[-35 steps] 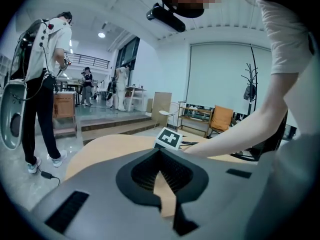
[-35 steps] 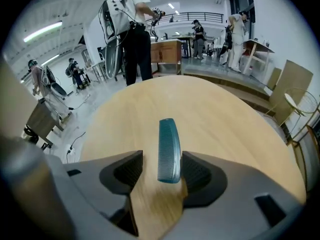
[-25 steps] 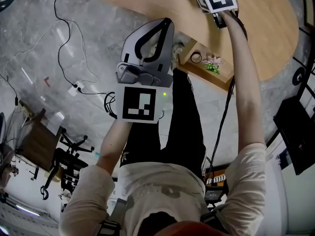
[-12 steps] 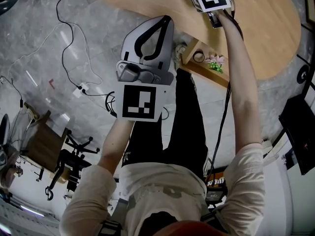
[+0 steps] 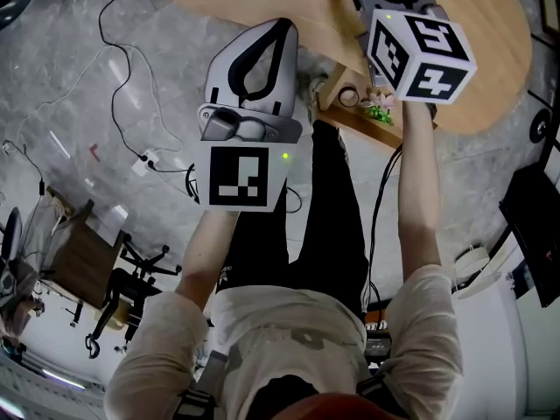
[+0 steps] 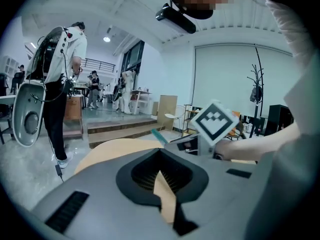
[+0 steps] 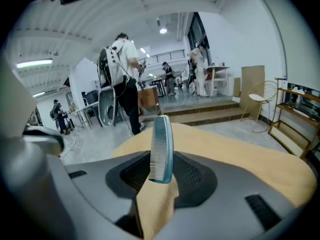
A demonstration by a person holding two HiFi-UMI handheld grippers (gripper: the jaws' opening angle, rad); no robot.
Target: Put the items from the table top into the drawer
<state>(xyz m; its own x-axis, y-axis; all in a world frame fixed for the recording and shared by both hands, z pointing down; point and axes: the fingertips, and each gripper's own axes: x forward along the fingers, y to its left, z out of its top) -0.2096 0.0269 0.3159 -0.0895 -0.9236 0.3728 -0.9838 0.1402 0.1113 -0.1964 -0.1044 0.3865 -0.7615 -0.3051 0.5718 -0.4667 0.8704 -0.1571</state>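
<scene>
**Trainee:** What is being held by each tool, and where is the task's thing?

**Instructor:** The comb (image 7: pixel 162 144) is being clamped at its lower end by the right gripper (image 7: pixel 159 181). Its jaws have just been closing and are now set narrow on the comb. The comb is being held upright, teeth to the left in the right gripper view, clear of the table (image 5: pixel 490 77). The left gripper (image 6: pixel 161 174) is being carried with its tips drawn together and nothing between them.

**Trainee:** How is the comb being expected to handle?

**Instructor:** It is being judged light, thin and stiff, of smooth plastic. A slip or a swing about the pads is therefore being considered likely under a one-end grip. The solid spine, near its middle, is being recommended as the place of hold. The fine teeth are being treated as the weak part and are best being left unloaded.

**Trainee:** What is being counted?

**Instructor:** One comb, one table, two grippers and one drawer (image 5: pixel 360 126), which is being shown open below the table edge. Two small things are being made out inside it: a ring-shaped piece (image 5: pixel 349 96) and a pink-and-green piece (image 5: pixel 379 105). The second is possibly an artificial flower, but the head view is too small for certainty. No other loose item is being shown on the visible part of the table top.
</scene>
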